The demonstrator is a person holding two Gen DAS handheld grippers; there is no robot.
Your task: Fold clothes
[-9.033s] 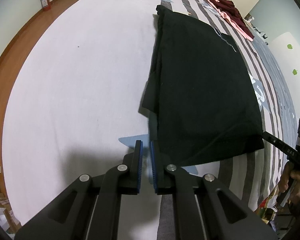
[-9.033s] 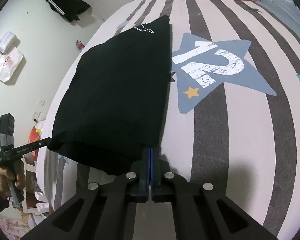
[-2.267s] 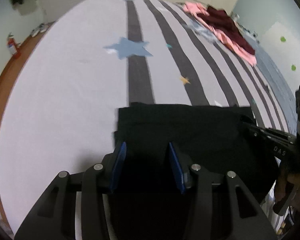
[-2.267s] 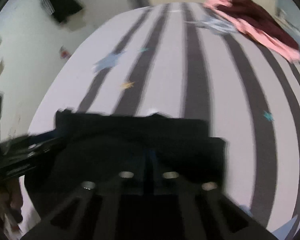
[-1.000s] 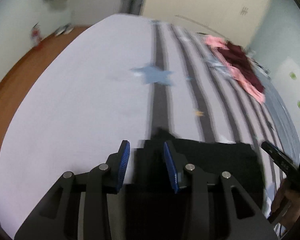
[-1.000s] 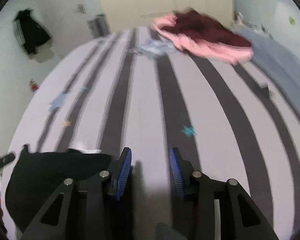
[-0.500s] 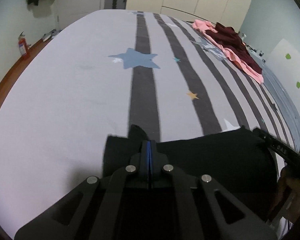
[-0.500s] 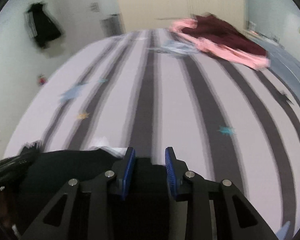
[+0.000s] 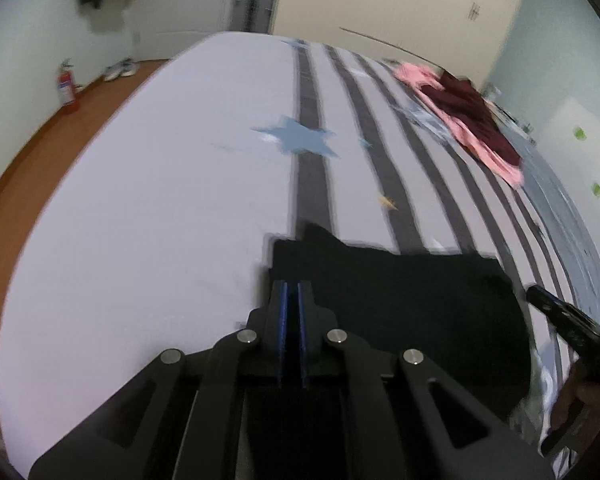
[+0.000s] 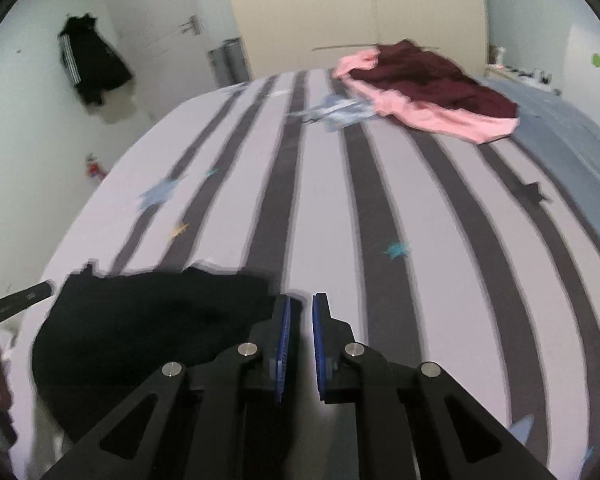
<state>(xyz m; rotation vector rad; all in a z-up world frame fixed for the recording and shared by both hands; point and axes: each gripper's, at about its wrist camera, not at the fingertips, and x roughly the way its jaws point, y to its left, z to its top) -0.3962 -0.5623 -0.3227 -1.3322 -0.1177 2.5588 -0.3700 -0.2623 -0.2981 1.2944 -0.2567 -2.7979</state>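
Looking down the left gripper (image 9: 291, 294), we see its blue pads drawn close with a thin slit between them, set over the left edge of the black garment (image 9: 400, 292); whether cloth is pinched there we cannot tell. The garment lies folded into a wide dark block on the near end of the bed (image 9: 160, 200), across the grey stripes. Over on the right gripper (image 10: 299, 312), the jaws stand narrowly apart with nothing between them, just beside the garment's right edge (image 10: 160, 312). We catch the other tool's black finger at the frame edge (image 10: 18, 300), with small pale lettering on it, too blurred to read. Farther up the bed sits a pink and maroon pile of clothes (image 10: 424, 88). A blue star print (image 9: 296, 140) marks the sheet. A black jacket with white stripes (image 10: 90, 64) hangs on the wall.
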